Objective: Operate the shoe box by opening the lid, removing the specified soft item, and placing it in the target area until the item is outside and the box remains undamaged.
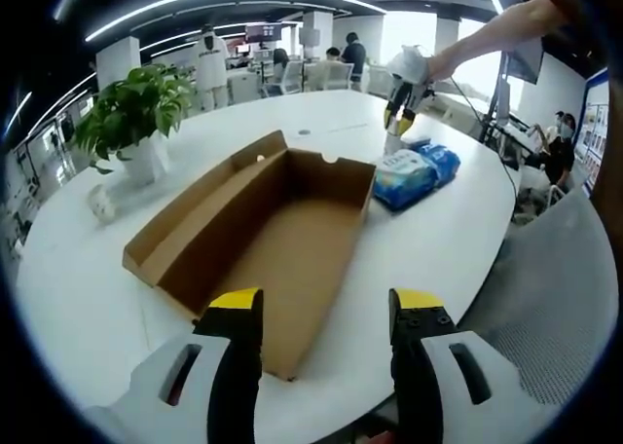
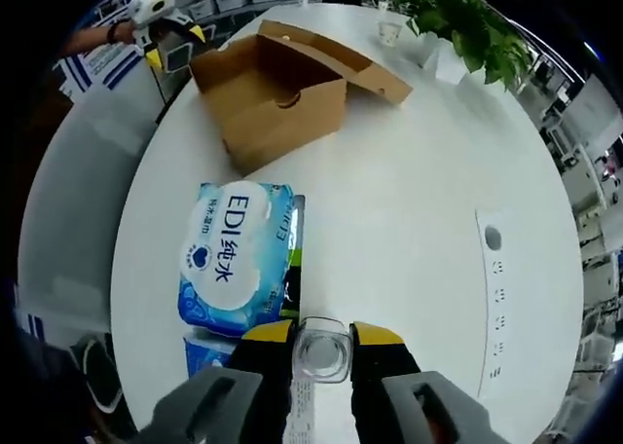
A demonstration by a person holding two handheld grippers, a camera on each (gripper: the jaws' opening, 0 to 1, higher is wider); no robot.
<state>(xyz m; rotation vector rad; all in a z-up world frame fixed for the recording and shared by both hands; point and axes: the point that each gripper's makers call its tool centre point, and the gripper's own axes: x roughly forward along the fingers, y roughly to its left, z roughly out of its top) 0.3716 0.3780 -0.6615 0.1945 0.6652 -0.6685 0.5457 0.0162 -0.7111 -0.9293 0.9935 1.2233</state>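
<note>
– How does the soft item look?
– A blue wipes pack [image 2: 237, 259], white label, flat on the table [image 2: 409, 230] beside the open shoe box [image 1: 263, 232].
– Jaws?
– Left gripper [image 1: 325, 313] wide; right gripper [image 2: 322, 333] pinching a clear cup [image 2: 322, 351].

A large white desk [image 1: 428, 240] with a rounded edge carries everything here. The brown cardboard shoe box [image 1: 268, 244] lies open on it, its lid folded flat out to one side and its inside bare. Just beside the box's far end sits a blue and white soft pack [image 2: 234, 254] printed with "EDI". A potted green plant [image 1: 136, 113] in a white pot stands near the lid side, with a small clear cup [image 1: 100, 203] close by. A small clear glass [image 2: 322, 350] also stands on the desk next to the pack.
</note>
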